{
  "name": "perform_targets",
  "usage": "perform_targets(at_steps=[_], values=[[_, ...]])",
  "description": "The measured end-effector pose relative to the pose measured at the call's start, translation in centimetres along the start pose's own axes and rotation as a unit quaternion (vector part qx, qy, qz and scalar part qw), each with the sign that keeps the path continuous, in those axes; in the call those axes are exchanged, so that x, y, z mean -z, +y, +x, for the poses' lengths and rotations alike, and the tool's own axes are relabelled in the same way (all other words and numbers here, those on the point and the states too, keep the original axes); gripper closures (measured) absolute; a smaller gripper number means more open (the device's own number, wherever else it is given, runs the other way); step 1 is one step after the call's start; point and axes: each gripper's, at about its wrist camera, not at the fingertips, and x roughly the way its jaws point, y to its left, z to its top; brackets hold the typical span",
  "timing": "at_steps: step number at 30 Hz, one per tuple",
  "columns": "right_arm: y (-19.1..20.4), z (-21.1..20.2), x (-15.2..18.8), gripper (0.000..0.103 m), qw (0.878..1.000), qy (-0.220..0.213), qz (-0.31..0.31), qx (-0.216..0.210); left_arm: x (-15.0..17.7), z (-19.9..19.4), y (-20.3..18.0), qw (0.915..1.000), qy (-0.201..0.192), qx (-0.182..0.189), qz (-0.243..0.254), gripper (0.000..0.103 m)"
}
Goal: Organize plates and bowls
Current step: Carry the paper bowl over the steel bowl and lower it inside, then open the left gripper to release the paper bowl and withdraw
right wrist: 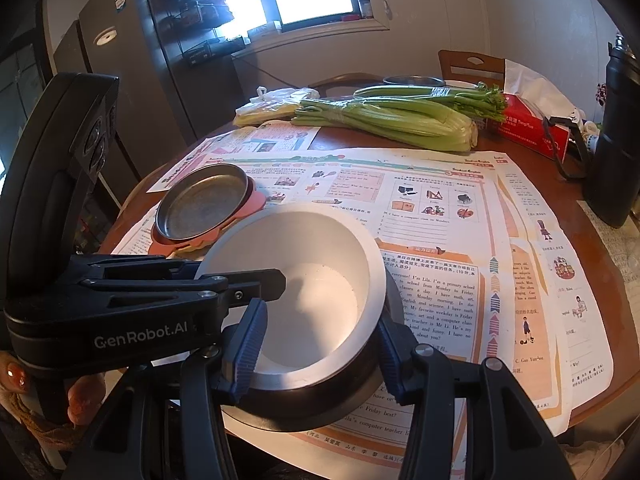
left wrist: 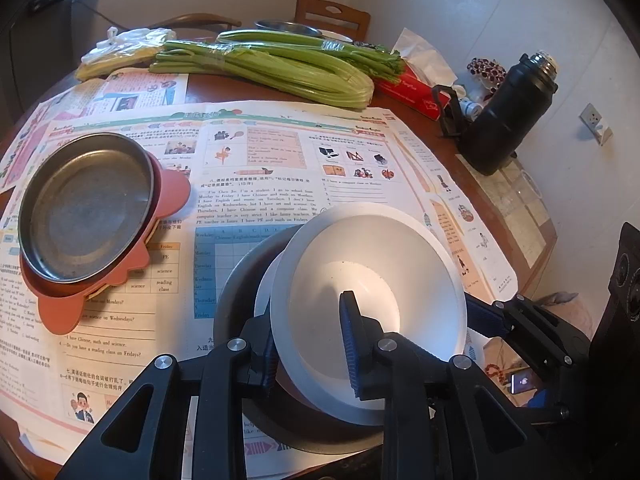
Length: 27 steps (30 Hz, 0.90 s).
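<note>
L gripper (left wrist: pixel 310 344) angled down, fingers pinching white bowl (left wrist: pixel 372 280) rim; R gripper (right wrist: pixel 320 348) fingers straddle metal bowl (right wrist: pixel 320 400).

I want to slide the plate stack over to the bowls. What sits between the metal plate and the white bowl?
Only printed newspaper: the stretch between the metal plate and the white bowl is otherwise bare, clearest in the left wrist view.

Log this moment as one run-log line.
left gripper: shut on white bowl rim | right gripper: straddling metal bowl, grip unclear | white bowl: in metal bowl | metal plate: on orange plate
</note>
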Motion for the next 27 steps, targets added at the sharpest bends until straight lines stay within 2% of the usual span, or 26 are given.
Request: perform_targets(at_steps=[27], values=[[-0.68, -0.67, -0.18, 0.051, 1.000, -0.011, 0.010, 0.011, -0.01, -0.92, -0.13, 0.9997, -0.016, -0.016, 0.005, 0.075]])
